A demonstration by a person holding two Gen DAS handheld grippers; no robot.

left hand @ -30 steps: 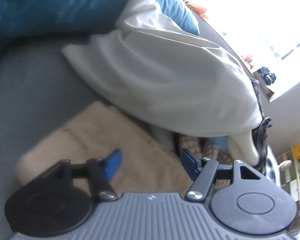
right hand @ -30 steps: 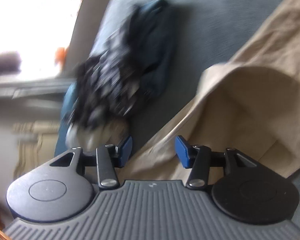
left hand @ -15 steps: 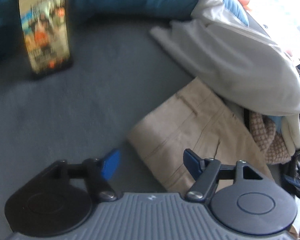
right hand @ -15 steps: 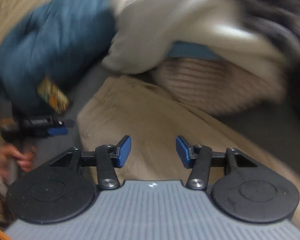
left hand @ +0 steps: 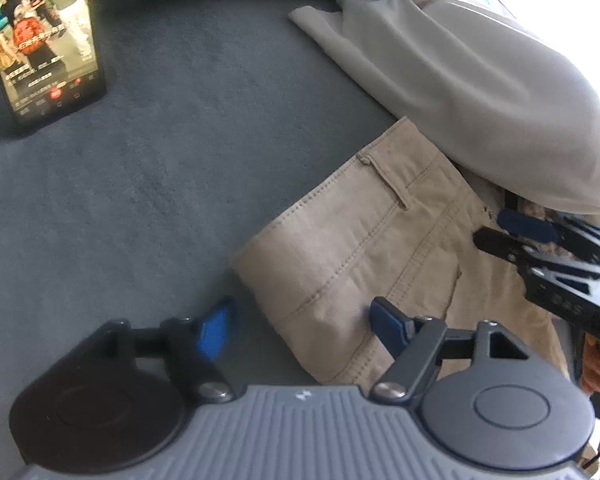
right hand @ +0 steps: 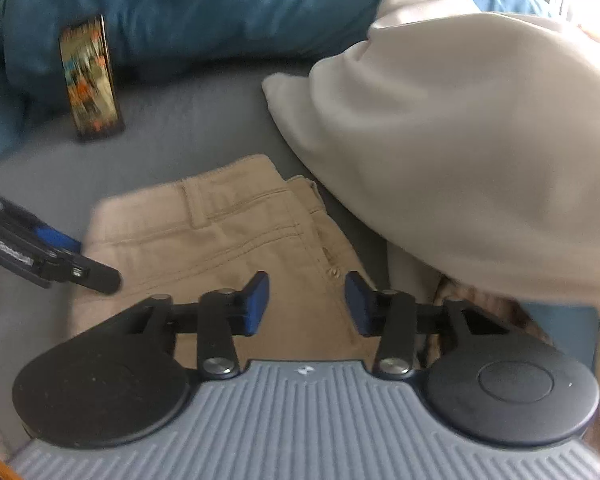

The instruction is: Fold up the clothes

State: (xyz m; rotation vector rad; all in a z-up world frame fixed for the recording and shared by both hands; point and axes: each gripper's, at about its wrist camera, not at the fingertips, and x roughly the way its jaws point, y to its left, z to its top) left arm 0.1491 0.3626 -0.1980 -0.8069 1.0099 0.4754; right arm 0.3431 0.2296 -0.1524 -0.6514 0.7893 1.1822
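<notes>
The left gripper (left hand: 296, 326) hangs over the near left corner of the folded khaki trousers (left hand: 364, 256), its jaws opening, one pad off the cloth on the grey bedcover (left hand: 160, 184), the other above the fabric; nothing is gripped. The right gripper (right hand: 306, 300) sits over the trousers' right side near the button, jaws closing with only flat cloth beneath them, no pinch visible.

The trousers lie folded into a compact rectangle on the bedcover, their far right edge tucked just under a white pillow (left hand: 480, 92). A phone (left hand: 44, 40) stands propped well to the far left.

Judgement: this garment appears essentially folded; squaring or moving it remains, and other clothes past the pillow look untouched.

Against a second ago: the right view then showed loose khaki cloth and dark clothing; both views have since swung onto the folded bundle.
</notes>
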